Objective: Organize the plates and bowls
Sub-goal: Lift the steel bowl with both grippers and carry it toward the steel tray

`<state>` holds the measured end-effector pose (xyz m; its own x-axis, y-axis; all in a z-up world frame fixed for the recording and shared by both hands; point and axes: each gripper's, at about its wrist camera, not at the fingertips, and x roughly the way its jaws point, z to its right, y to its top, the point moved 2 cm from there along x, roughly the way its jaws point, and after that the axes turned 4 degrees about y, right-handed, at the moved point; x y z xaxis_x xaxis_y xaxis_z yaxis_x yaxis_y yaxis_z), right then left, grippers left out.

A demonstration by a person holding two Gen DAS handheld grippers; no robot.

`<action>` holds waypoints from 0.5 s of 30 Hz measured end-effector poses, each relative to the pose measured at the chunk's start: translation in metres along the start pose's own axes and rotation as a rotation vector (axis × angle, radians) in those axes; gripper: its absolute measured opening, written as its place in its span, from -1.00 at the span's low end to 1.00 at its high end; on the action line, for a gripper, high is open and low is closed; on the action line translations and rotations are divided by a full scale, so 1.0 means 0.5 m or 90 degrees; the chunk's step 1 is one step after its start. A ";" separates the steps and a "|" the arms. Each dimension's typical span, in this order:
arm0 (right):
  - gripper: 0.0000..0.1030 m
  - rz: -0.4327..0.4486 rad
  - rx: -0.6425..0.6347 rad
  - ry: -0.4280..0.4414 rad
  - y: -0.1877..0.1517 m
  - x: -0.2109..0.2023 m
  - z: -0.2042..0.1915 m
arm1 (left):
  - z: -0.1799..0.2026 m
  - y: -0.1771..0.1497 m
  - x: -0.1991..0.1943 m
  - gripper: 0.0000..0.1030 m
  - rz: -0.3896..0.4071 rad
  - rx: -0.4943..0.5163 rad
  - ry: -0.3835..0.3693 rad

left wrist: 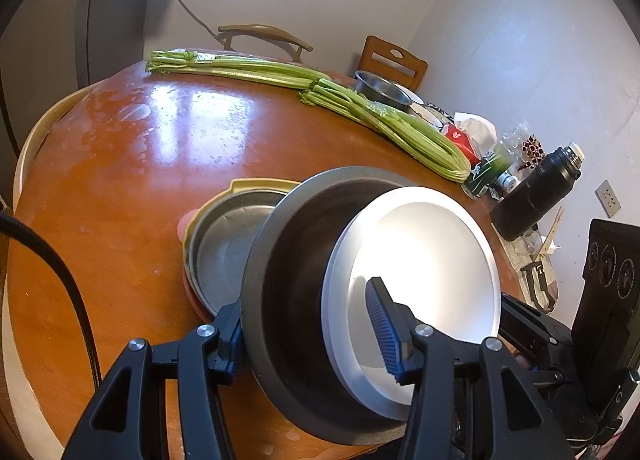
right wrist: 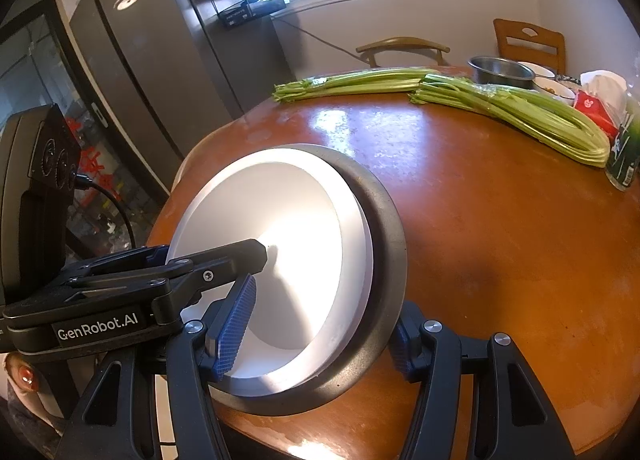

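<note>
A white plate (left wrist: 424,256) nests inside a dark metal bowl (left wrist: 292,260); both are tilted on edge above the round wooden table (left wrist: 120,163). My left gripper (left wrist: 308,344) is shut on the pair at their near rim. My right gripper (right wrist: 316,324) is shut on the same white plate (right wrist: 292,219) and dark bowl (right wrist: 388,227) from the other side. Behind them in the left wrist view lies a stack with a metal plate (left wrist: 228,244) on a yellow dish (left wrist: 256,184).
Two celery bunches (left wrist: 360,107) lie across the far table. At the far right stand a steel bowl (left wrist: 380,89), small bowls, a tissue pack (left wrist: 464,137), a green bottle and a black flask (left wrist: 536,191). Two chairs stand behind the table; a fridge (right wrist: 132,71) is at the left.
</note>
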<state>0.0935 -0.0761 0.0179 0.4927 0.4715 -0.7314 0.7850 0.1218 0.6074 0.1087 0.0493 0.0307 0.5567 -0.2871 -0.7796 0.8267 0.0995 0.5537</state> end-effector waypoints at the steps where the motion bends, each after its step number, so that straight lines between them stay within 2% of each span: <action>1: 0.21 0.000 0.000 0.001 0.003 0.001 -0.001 | -0.001 0.003 0.000 0.01 -0.001 -0.001 0.001; 15: 0.21 -0.023 -0.007 0.008 0.044 0.047 -0.004 | -0.035 0.042 0.035 0.01 -0.009 -0.021 0.009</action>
<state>0.1216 -0.0608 0.0149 0.4599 0.4771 -0.7489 0.7978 0.1483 0.5844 0.1370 0.0629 0.0237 0.5460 -0.2756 -0.7912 0.8365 0.1278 0.5328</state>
